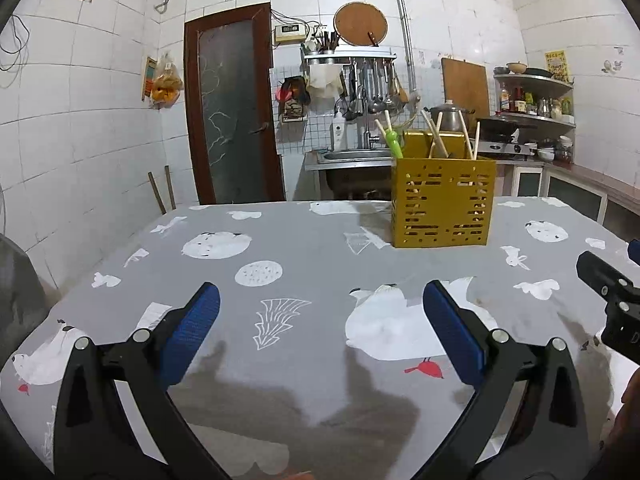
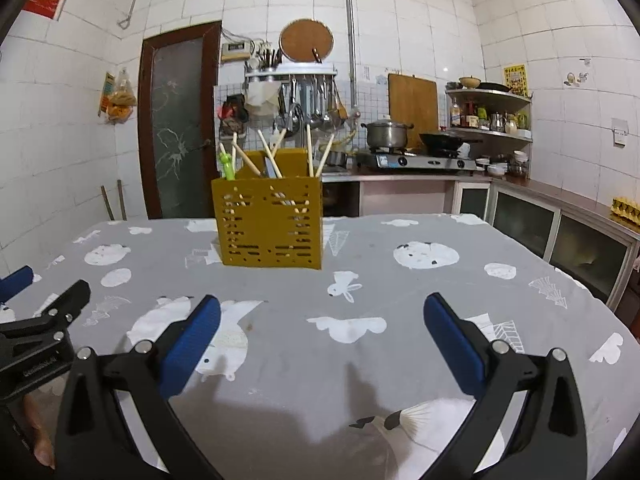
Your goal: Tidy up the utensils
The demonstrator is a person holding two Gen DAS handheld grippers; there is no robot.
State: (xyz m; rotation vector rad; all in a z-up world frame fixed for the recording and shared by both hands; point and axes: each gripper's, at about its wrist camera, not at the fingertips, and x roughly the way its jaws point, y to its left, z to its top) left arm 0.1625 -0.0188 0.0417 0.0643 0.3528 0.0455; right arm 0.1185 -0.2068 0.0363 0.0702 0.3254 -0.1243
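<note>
A mustard-yellow slotted utensil holder [image 1: 442,204] stands upright on the grey patterned tablecloth [image 1: 304,248], far from both grippers; it also shows in the right wrist view [image 2: 269,224]. Several wooden chopsticks [image 1: 436,138] and a green-handled utensil [image 1: 394,144] stick out of its top; the chopsticks [image 2: 310,152] and the green utensil [image 2: 227,166] also show in the right wrist view. My left gripper [image 1: 320,320] is open and empty above the near part of the table. My right gripper [image 2: 322,330] is open and empty, beside the left one.
The table's far edge faces a sink counter [image 1: 352,158] and a dark door [image 1: 234,116]. A stove with a pot [image 2: 388,134] and low cabinets [image 2: 560,224] run along the right wall. The other gripper shows at each view's side edge [image 1: 612,296] [image 2: 40,328].
</note>
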